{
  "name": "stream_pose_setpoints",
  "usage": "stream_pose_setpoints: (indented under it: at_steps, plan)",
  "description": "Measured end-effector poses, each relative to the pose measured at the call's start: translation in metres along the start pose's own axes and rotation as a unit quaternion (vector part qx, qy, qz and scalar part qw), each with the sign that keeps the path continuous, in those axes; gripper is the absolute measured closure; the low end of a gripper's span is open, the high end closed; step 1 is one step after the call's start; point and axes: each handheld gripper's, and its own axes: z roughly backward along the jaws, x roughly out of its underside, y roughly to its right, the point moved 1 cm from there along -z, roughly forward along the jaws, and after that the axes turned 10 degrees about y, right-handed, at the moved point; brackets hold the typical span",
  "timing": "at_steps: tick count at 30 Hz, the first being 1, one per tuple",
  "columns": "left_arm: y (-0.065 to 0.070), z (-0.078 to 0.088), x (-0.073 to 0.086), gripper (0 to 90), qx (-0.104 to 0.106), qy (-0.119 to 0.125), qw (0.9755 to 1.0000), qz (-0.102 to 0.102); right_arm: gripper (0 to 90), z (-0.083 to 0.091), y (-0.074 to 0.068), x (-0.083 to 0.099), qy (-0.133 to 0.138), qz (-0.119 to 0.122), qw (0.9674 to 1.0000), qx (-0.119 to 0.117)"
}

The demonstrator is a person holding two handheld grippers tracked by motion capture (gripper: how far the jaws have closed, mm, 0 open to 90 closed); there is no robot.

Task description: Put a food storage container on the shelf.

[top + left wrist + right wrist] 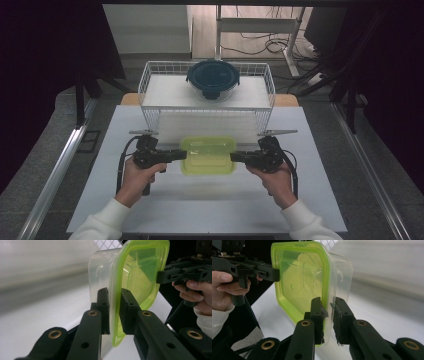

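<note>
Spanning the gap between both grippers, the container (208, 155) is a clear rectangular tub with rounded corners under a translucent lime-green lid. The left gripper (184, 154) and right gripper (233, 157) each clamp an opposite lid edge, just before the wire basket (146, 80).

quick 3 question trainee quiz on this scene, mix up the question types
1. True or false: the left gripper and right gripper each clamp one end of the green-lidded container.
2. What sits in the white wire basket? A) dark round lidded container B) mug C) plate
3. Fill in: the green-lidded container's body is ____ plastic.

Key: 1 true; 2 A, the dark round lidded container; 3 clear.
</note>
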Motion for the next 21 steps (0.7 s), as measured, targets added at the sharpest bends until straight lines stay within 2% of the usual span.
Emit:
stream_pose_setpoints:
  at_steps: [2, 7, 9, 10, 15, 16, 21]
  plan:
    - [0.002, 0.001, -0.004, 80.7, 0.001, 0.002, 1.0, -0.001, 78.1, 0.002, -0.002, -0.007, 0.006, 0.003, 1.0, -0.001]
    - [0.013, 0.006, -0.028, 80.6, -0.002, 0.014, 0.9997, -0.02, 78.1, 0.009, -0.01, -0.029, 0.021, 0.021, 0.9996, 0.003]
    - [0.014, 0.007, -0.031, 80.6, -0.002, 0.017, 0.9996, -0.022, 78.2, 0.01, -0.01, -0.033, 0.023, 0.022, 0.9995, 0.003]
    - [0.016, 0.008, -0.037, 80.6, 0.001, 0.021, 0.9995, -0.023, 78.2, 0.013, -0.012, -0.04, 0.028, 0.019, 0.9994, 0.0]
    - [0.019, 0.012, -0.049, 80.6, 0.007, 0.026, 0.9993, -0.027, 78.1, 0.017, -0.015, -0.052, 0.037, 0.021, 0.9991, -0.007]
    - [0.024, 0.014, -0.055, 80.6, 0.005, 0.03, 0.9988, -0.038, 78.2, 0.019, -0.018, -0.058, 0.041, 0.024, 0.9989, -0.008]
    - [0.031, 0.019, -0.066, 80.6, 0.004, 0.035, 0.9982, -0.048, 78.1, 0.023, -0.022, -0.068, 0.046, 0.037, 0.9982, -0.008]
